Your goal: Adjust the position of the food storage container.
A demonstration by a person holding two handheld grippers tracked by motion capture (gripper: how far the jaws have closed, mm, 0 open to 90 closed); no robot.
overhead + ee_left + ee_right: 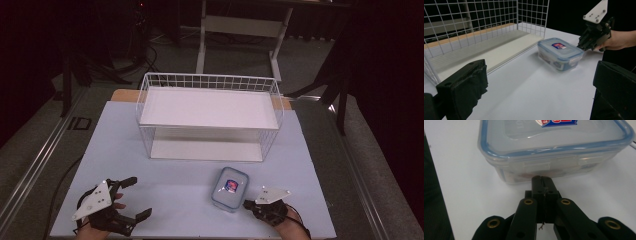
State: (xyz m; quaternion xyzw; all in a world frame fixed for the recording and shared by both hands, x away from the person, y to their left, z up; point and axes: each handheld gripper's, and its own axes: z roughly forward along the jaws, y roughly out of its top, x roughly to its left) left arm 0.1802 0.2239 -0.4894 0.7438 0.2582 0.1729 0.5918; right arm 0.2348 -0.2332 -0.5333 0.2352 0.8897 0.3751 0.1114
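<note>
Plastic food container (229, 188), clear w/ blue-rimmed snap lid and a red/blue sticker on top, sits on the white table (175, 195) at the near right, just in front of the white wire rack (209, 116).

Right gripper (248, 203) is at the container's near-right corner, jaws pressed together w/ nothing between; the tips are right at the container's side wall, touching or not I can't tell. Right gripper view gets close detail: the lid's side latch (536, 166) and dark contents low inside, too blurred to ID.

Left gripper (135, 197) rests near the table's front left, well apart from the container, jaws wide apart and empty. Left gripper view shows the rack's lower shelf (486, 51) and mesh wall, plus the right gripper (581, 46) w/ the hand behind it.

High view gives the rack's flat upper shelf (207, 107). Room is dark: grey floor, a white desk frame (240, 30) behind the table, cables on the floor at left.
</note>
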